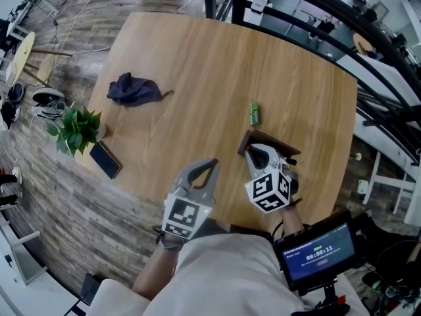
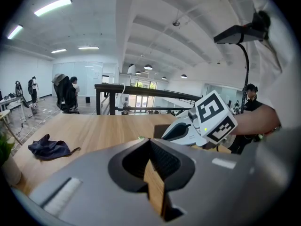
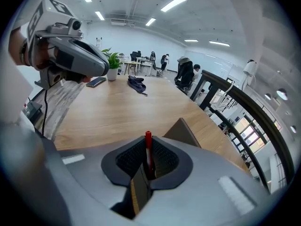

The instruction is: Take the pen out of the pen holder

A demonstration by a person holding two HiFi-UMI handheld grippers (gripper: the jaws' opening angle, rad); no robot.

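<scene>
Right tool (image 3: 147, 166) closed on the red pen (image 3: 148, 147), pen gripped upright between the jaws. Positioned at the brown pen holder (image 1: 263, 139), at 4 o'clock on the worktop (image 1: 217, 78). Left tool (image 2: 153, 171) closed with nothing between the jaws, held at 6 o'clock near the worktop edge. Dark cloth (image 1: 133, 89) at 10 o'clock, well apart from both.

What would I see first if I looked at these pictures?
Probably the red pen pinched in the right hand-held gripper, right by the brown pen holder near the table's front edge. After that, the crumpled dark blue cloth lying alone on the wooden table, and the leafy green plant at its left edge.
</scene>
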